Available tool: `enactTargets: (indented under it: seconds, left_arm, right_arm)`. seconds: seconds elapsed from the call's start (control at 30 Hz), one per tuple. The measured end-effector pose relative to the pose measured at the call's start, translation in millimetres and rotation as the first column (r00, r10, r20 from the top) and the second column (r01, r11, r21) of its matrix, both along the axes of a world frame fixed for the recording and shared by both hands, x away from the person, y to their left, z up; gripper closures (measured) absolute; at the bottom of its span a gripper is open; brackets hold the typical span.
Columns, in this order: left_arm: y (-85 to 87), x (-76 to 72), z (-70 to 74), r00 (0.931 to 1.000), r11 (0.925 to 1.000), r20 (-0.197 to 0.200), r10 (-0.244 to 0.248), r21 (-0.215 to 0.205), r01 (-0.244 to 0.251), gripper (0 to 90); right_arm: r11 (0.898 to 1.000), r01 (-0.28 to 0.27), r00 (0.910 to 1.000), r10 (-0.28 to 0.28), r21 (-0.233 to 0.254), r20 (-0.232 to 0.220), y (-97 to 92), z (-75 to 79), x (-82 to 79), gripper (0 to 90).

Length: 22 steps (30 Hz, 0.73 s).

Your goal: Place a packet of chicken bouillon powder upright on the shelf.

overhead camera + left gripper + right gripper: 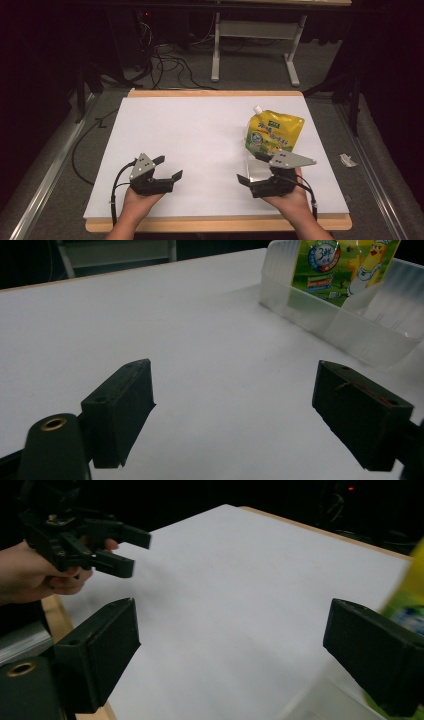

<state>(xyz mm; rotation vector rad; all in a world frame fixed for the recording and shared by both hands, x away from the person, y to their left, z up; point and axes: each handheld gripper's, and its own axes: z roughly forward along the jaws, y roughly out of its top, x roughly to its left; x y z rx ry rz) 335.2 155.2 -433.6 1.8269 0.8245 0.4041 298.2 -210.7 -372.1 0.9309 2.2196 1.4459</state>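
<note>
The left tool and the right tool both have their jaws apart, holding nothing. The yellow pouch stands in a clear tray on the white tabletop, just beyond the right tool.

Right gripper view: pouch blurred and cut off at right edge. High view: clear tray partly hidden behind right tool; pouch print illegible.
</note>
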Motion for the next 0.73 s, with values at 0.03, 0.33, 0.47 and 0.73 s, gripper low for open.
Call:
enactTargets:
  seconds: [0.03,0.33,0.47,0.73]
  left_arm:
    - [0.0,0.0,0.0,1.0,1.0,0.0,0.0,0.0,0.0,16.7]
    - [-15.0,-1.6,-4.8,0.9992,0.9991,-0.013,-0.038,0.017,0.038,15.0]
    - [-19.2,0.7,-9.0,0.9994,0.9993,-0.028,-0.021,0.03,0.021,14.8]
    - [-18.8,-1.9,-6.0,0.9999,0.9997,-0.008,-0.009,0.025,0.009,14.8]
  right_arm:
    - [1.0,0.0,1.0,0.0,0.0,0.0,0.0,0.0,0.0,8.0]
    - [0.997,-0.059,0.997,0.056,-0.047,-0.053,21.3,-36.2,-9.0,9.7]
    - [0.999,-0.045,0.9985,0.046,0.006,-0.031,5.5,-31.1,-8.7,10.4]
    - [0.999,-0.037,0.9987,0.038,0.02,-0.033,-0.3,-31.3,-6.5,11.3]
